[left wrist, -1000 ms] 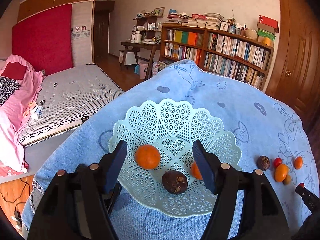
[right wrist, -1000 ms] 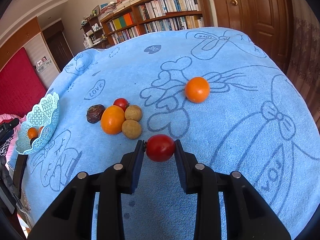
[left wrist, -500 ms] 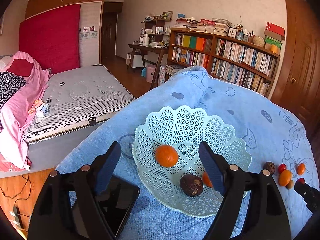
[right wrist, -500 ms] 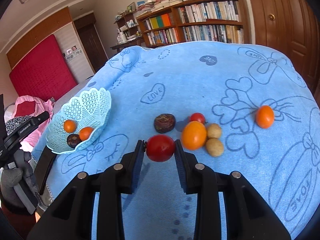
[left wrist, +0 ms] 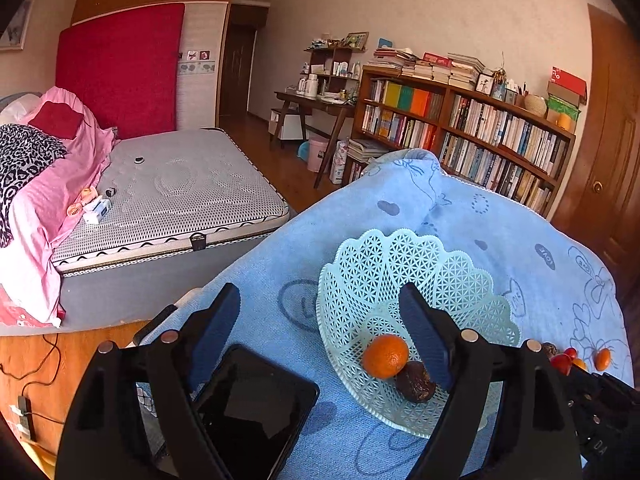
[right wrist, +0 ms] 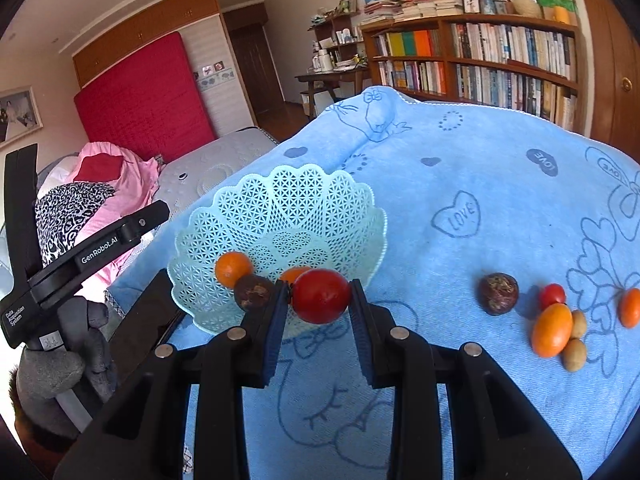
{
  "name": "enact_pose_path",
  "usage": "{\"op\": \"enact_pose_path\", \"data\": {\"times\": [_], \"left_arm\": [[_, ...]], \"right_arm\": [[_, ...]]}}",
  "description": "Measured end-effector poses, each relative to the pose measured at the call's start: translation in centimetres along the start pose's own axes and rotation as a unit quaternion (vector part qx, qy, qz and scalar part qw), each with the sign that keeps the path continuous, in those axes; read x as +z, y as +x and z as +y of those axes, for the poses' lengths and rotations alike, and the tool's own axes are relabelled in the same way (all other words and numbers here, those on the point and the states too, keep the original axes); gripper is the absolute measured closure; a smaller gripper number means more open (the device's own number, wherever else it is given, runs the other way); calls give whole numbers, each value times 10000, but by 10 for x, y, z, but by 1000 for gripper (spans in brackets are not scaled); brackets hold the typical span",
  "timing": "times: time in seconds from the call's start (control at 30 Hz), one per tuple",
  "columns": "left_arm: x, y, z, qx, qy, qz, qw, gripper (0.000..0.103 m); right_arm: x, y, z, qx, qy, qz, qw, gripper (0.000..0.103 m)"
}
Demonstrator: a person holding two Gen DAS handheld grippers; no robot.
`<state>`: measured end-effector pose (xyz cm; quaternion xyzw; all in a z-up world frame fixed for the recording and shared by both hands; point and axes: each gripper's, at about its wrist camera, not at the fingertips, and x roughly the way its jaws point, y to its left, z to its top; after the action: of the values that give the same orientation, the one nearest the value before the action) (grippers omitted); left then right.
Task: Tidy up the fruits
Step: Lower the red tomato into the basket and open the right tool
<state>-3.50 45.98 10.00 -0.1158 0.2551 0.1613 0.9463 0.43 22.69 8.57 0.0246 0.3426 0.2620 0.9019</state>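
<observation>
Blue towel (right wrist: 500, 200); right gripper (right wrist: 320, 300) clamped on red tomato (right wrist: 321, 295) beside basket (right wrist: 280, 208); left gripper (left wrist: 320, 320) spread wide, empty.

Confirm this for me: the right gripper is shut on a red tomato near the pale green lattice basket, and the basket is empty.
Not quite. The pale green lattice basket is not empty: the right wrist view shows two orange fruits and a dark brown wrinkled fruit in it. The rest stands: the right gripper is shut on the red tomato near the basket.
</observation>
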Motion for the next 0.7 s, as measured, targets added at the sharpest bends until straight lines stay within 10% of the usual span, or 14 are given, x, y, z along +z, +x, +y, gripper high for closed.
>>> {"op": "enact_pose_path", "data": {"times": [0.7], "left_arm": [[-4,7,-4,-143,-43,179,9997,4]], "right_arm": [[-6,19,-7,6,328,64,9994,60]]}}
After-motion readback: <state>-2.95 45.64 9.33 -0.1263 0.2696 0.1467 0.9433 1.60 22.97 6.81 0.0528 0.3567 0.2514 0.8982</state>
